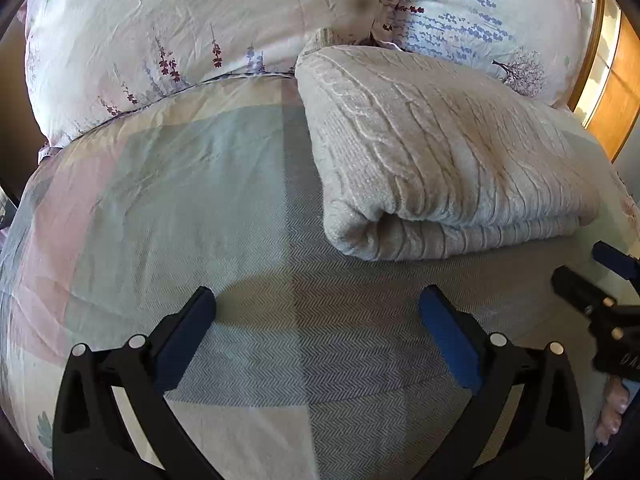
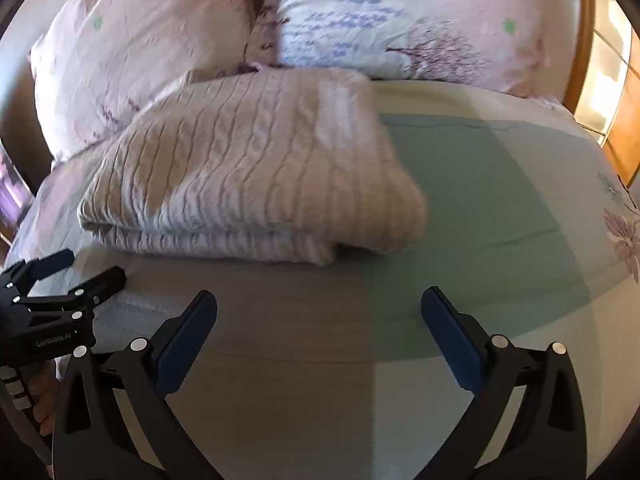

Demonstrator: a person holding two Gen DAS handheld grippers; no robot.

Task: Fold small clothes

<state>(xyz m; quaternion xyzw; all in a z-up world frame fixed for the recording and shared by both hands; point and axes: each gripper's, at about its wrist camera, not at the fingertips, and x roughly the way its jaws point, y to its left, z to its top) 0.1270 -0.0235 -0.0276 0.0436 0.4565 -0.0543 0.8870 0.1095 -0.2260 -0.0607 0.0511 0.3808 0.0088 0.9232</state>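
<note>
A cream cable-knit sweater (image 1: 444, 152) lies folded in a thick rectangle on the bed, its rolled fold edge facing me; it also shows in the right wrist view (image 2: 248, 176). My left gripper (image 1: 318, 306) is open and empty, hovering over the bedspread just in front of the sweater's left corner. My right gripper (image 2: 318, 306) is open and empty, in front of the sweater's right corner. The right gripper also shows at the right edge of the left wrist view (image 1: 592, 276). The left gripper shows at the left edge of the right wrist view (image 2: 72, 276).
The bedspread (image 1: 200, 200) has pastel green, pink and grey patches. Two floral pillows (image 1: 192, 28) (image 1: 480, 20) lie behind the sweater. A wooden headboard or door (image 1: 616, 92) stands at the far right.
</note>
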